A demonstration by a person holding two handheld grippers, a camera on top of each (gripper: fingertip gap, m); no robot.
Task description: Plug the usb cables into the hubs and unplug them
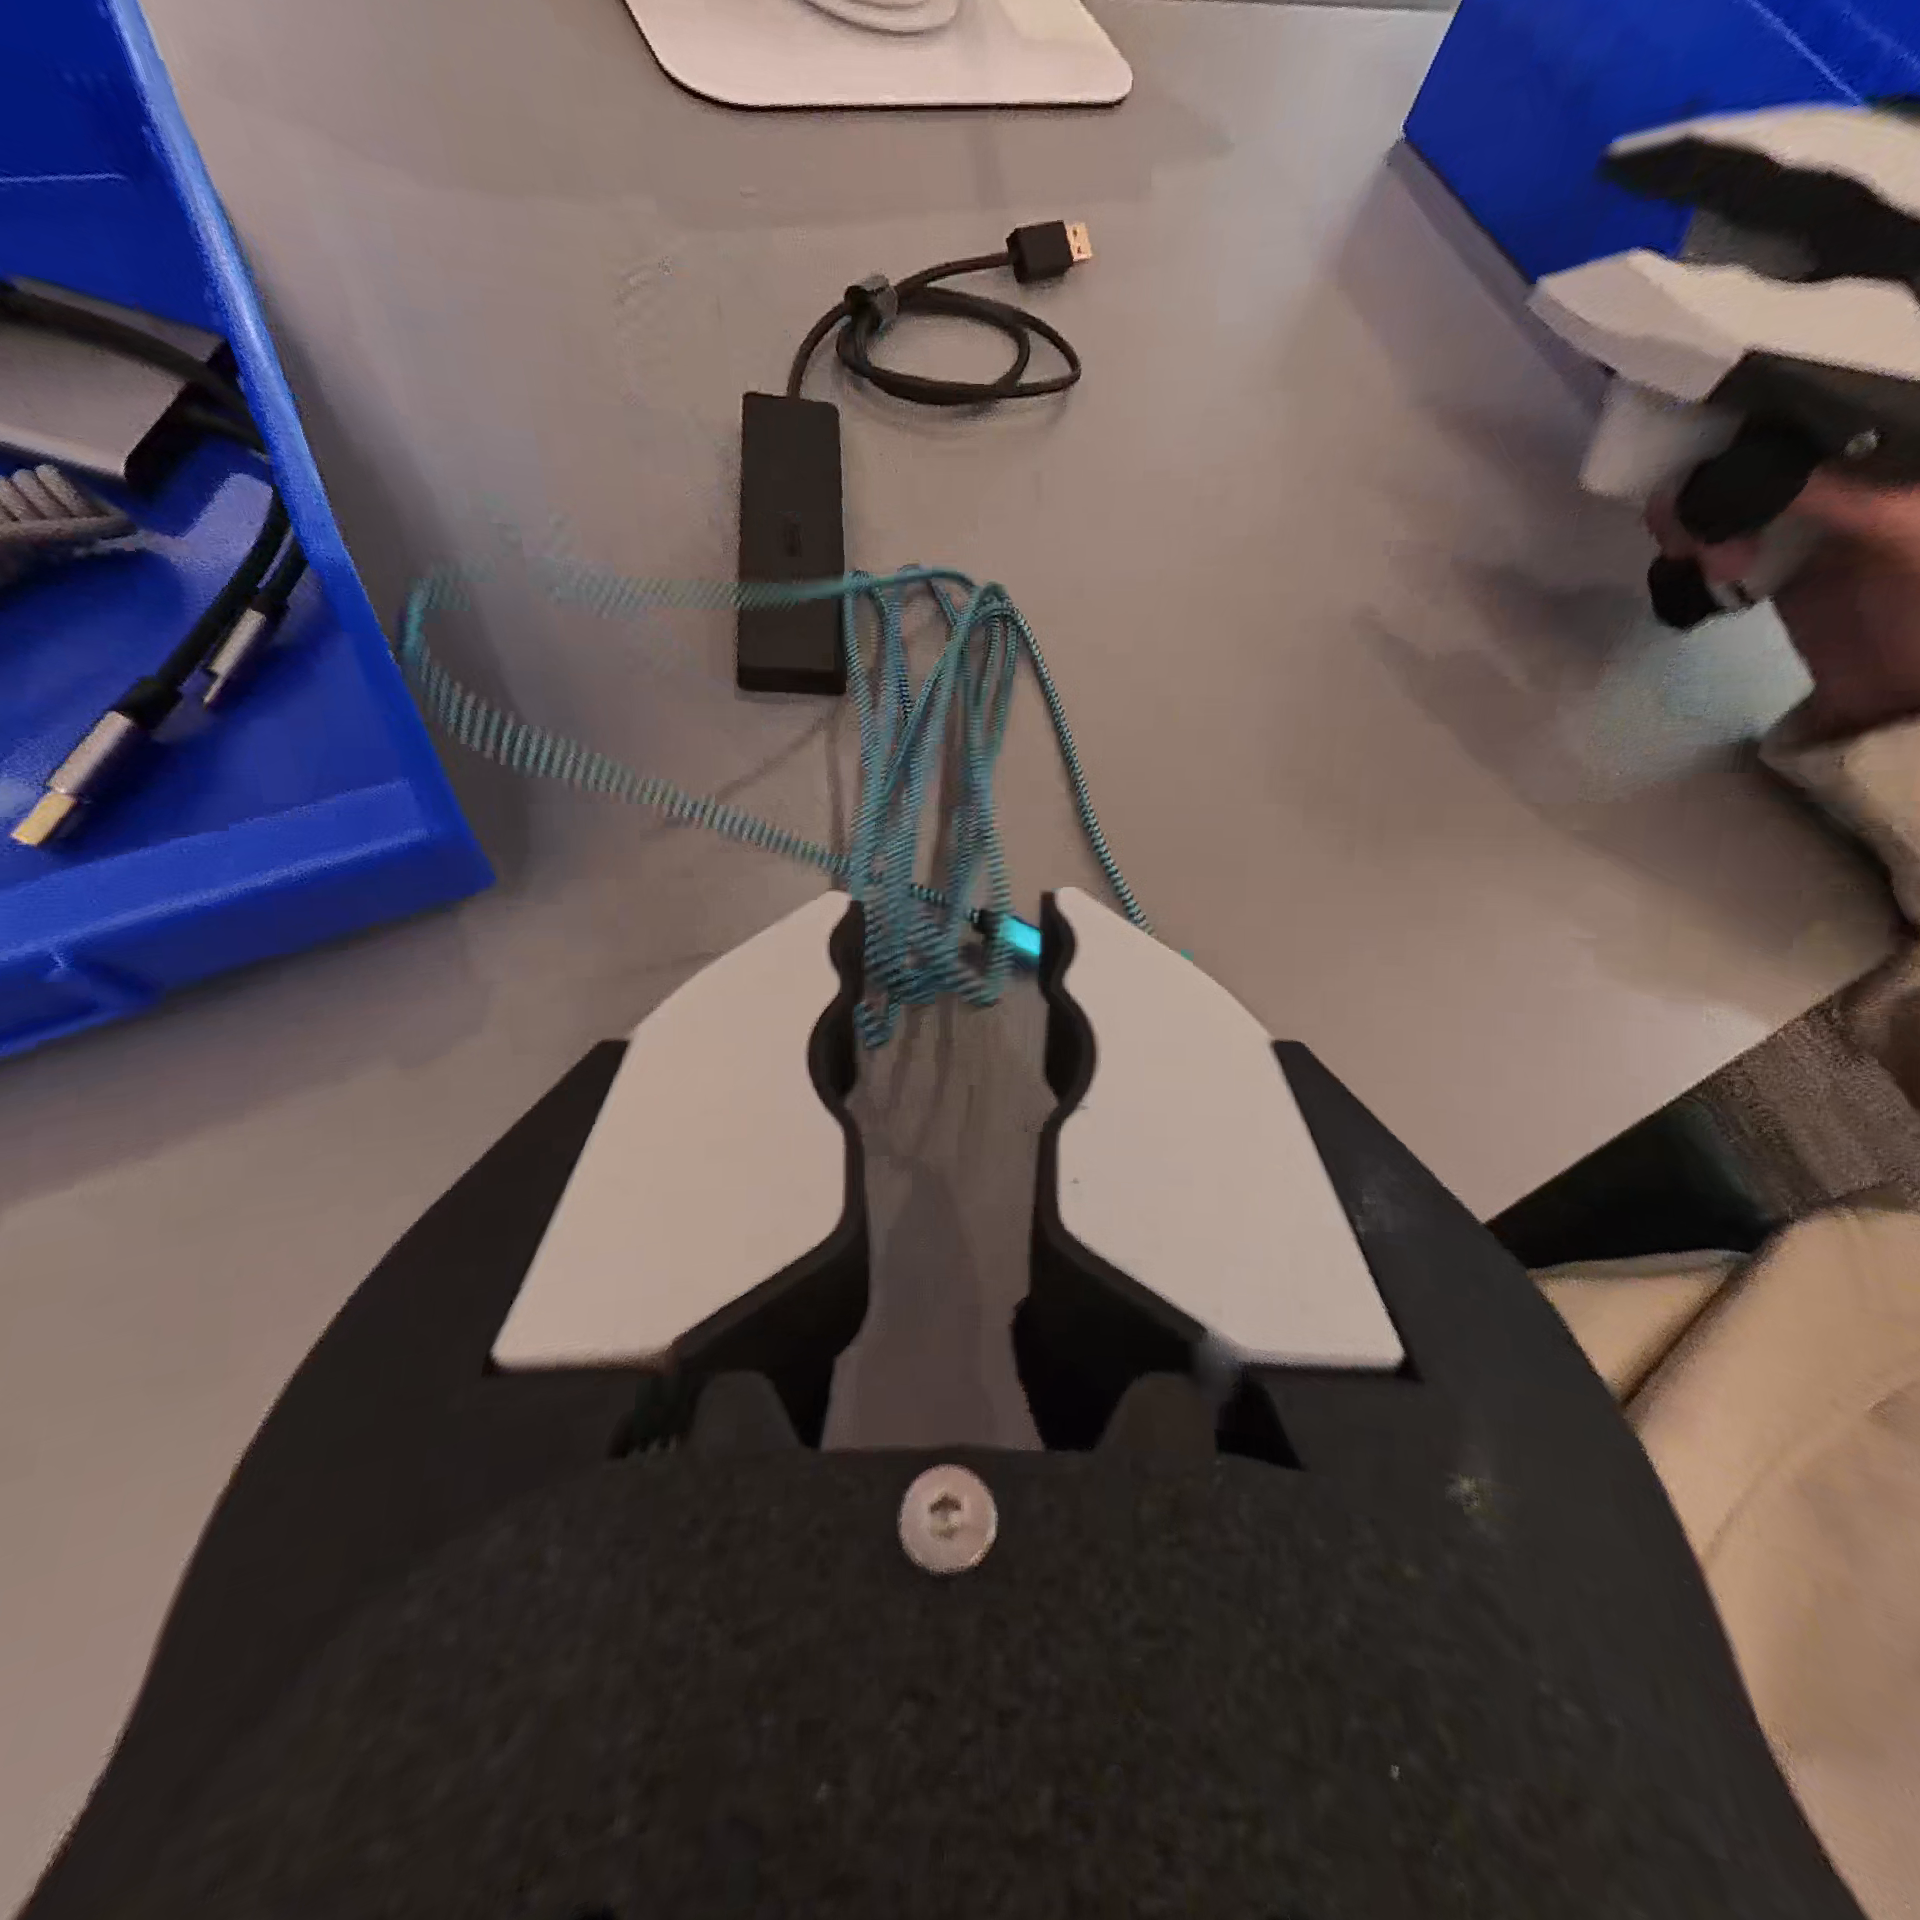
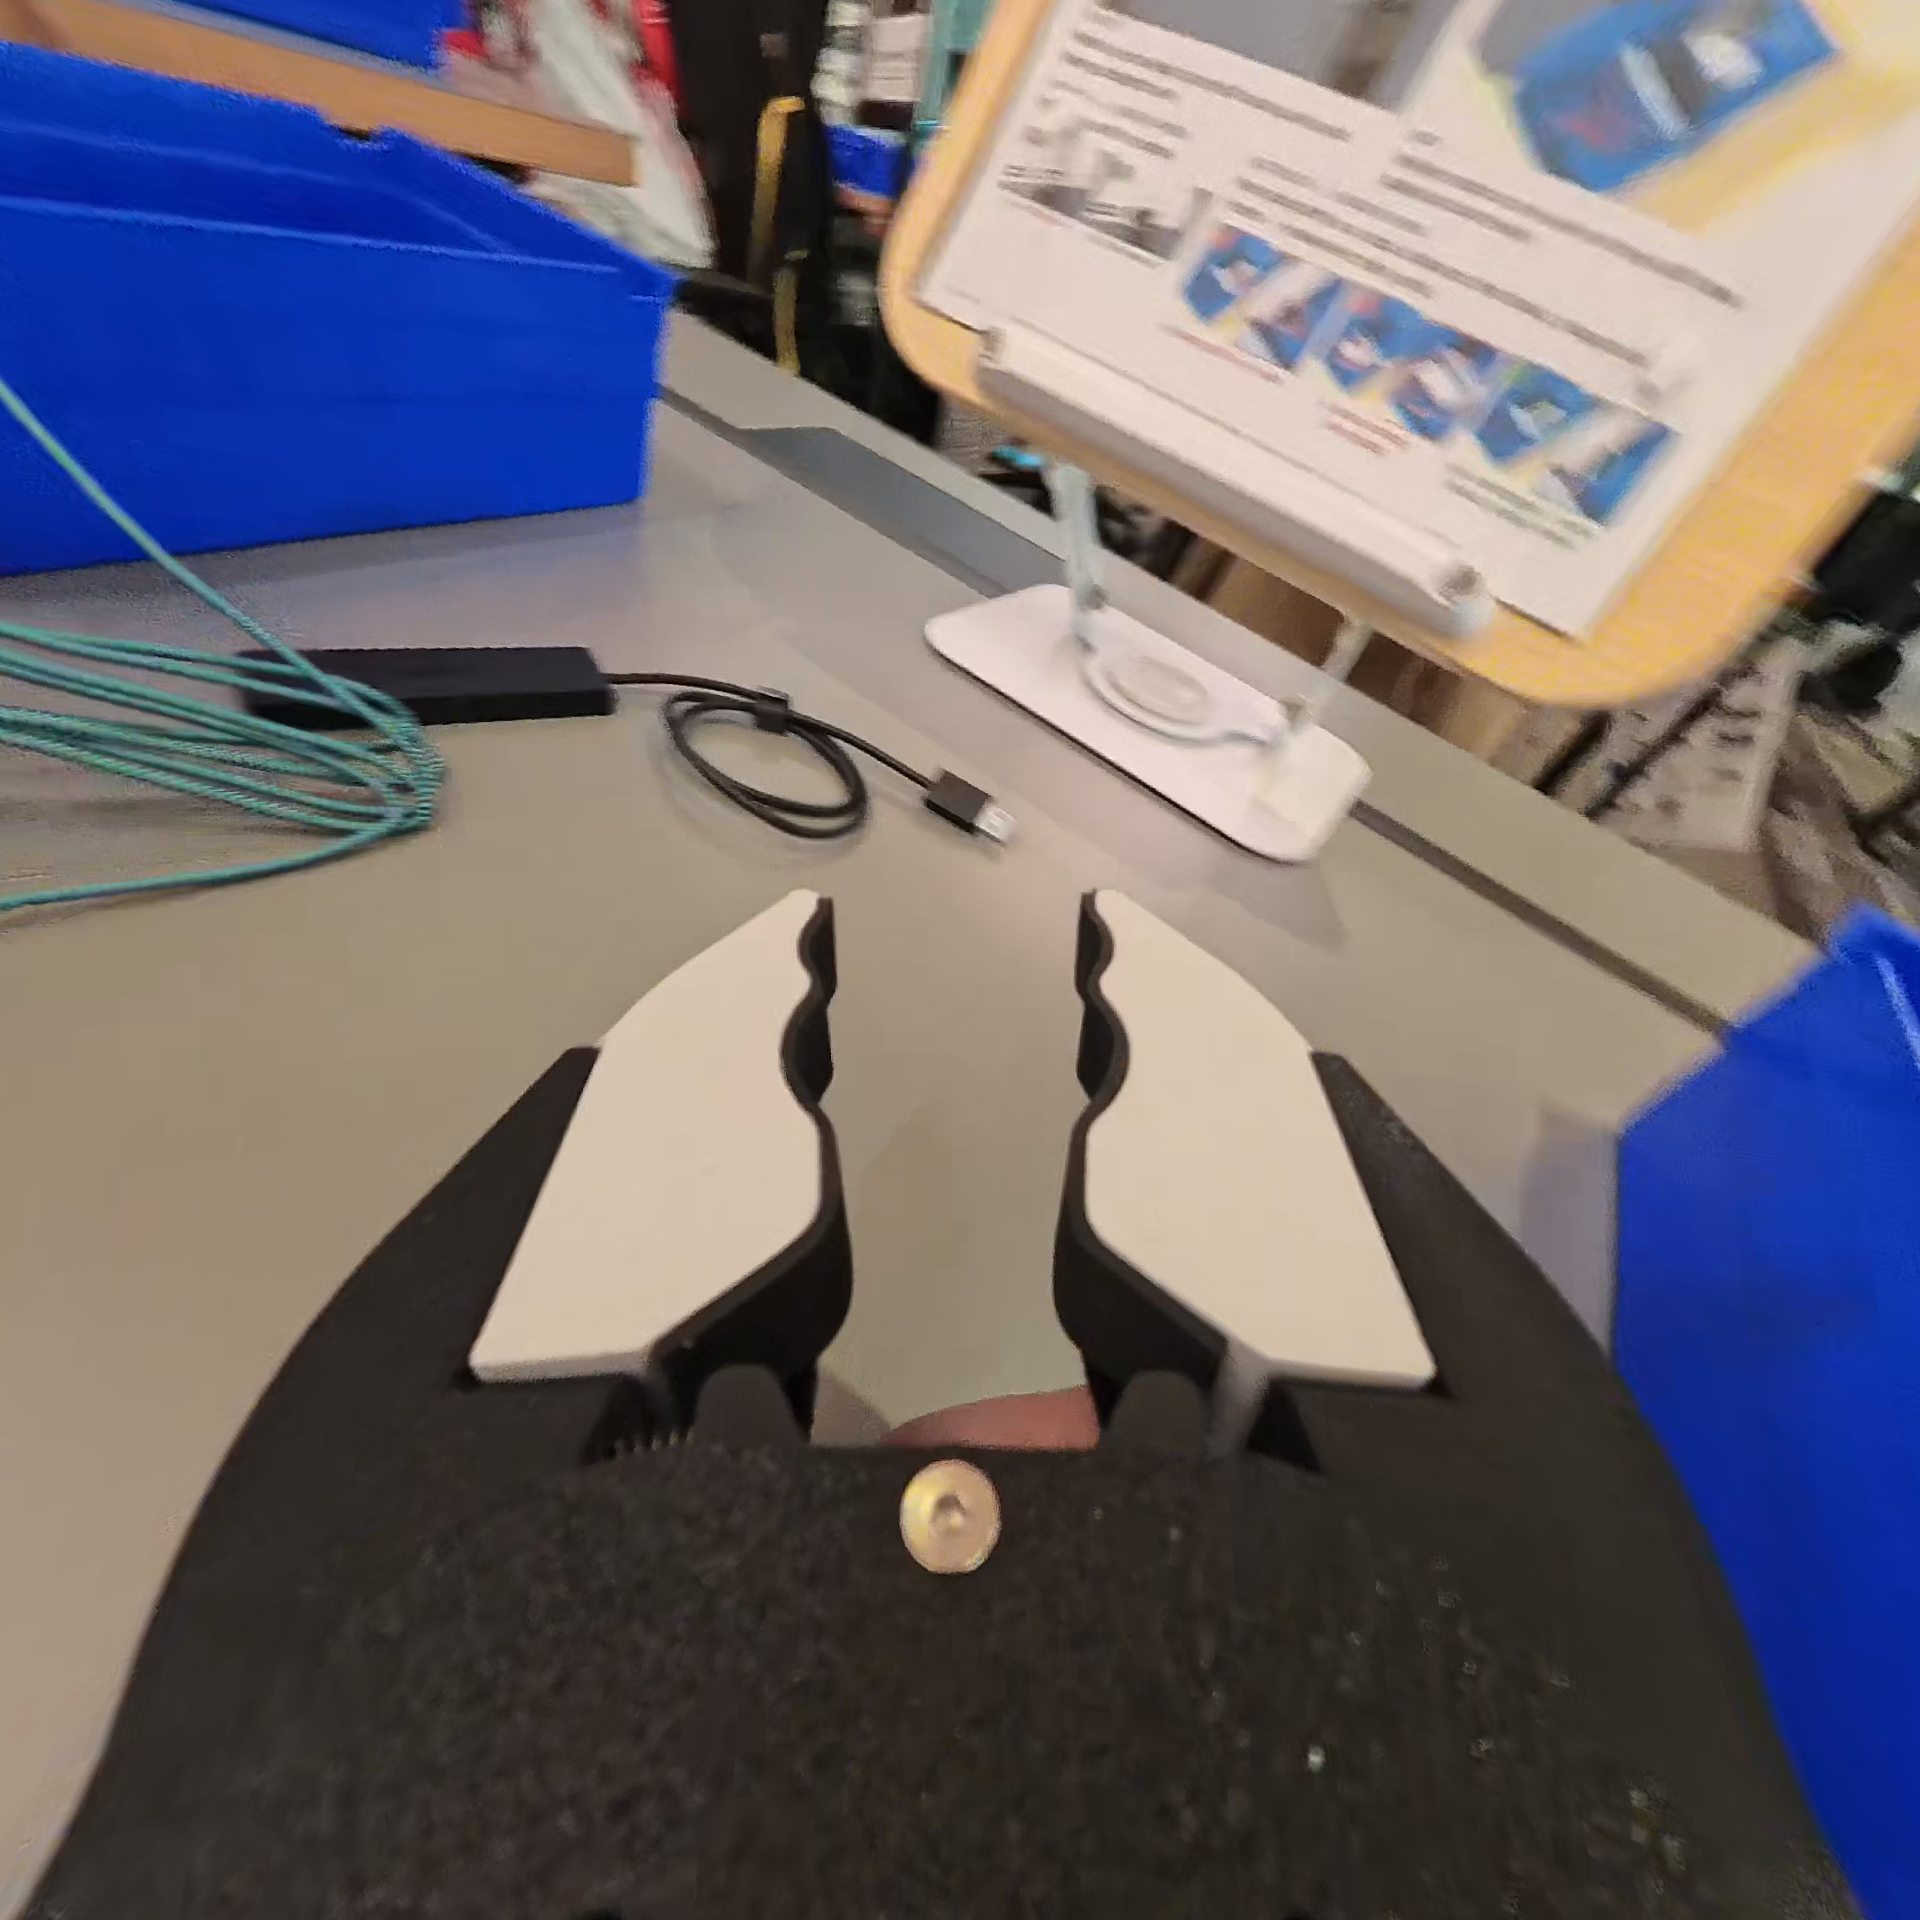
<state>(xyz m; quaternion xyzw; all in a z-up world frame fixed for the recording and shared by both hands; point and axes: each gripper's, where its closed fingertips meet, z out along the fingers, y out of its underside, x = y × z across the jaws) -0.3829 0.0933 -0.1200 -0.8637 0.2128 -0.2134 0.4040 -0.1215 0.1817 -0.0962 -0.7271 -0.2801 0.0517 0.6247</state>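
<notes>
USB hub (image 1: 790, 540), black and slim, lies flat mid-table in my left wrist view, its own black cable (image 1: 935, 343) coiled beyond it with the plug (image 1: 1051, 249) pointing toward the white stand base (image 1: 883, 52). My left gripper (image 1: 951, 940) has its fingers parted narrowly around a bundle of teal braided cable (image 1: 925, 748); its teal connector (image 1: 1013, 935) sits between the tips, though I cannot tell if they pinch it. A blue bin (image 1: 260, 727) crowds the left edge, another the far right corner. The right gripper (image 1: 1704, 291) shows blurred at the right.

From the right wrist view, my right gripper (image 2: 956, 935) is spread moderately and holds nothing, over bare grey table (image 2: 312, 1039). The hub (image 2: 436, 681) lies ahead left, teal loops (image 2: 260, 748) draped across it. A tilted instruction board (image 2: 1351, 291) overhangs ahead right, and a blue bin (image 2: 312, 343) walls off the left.
</notes>
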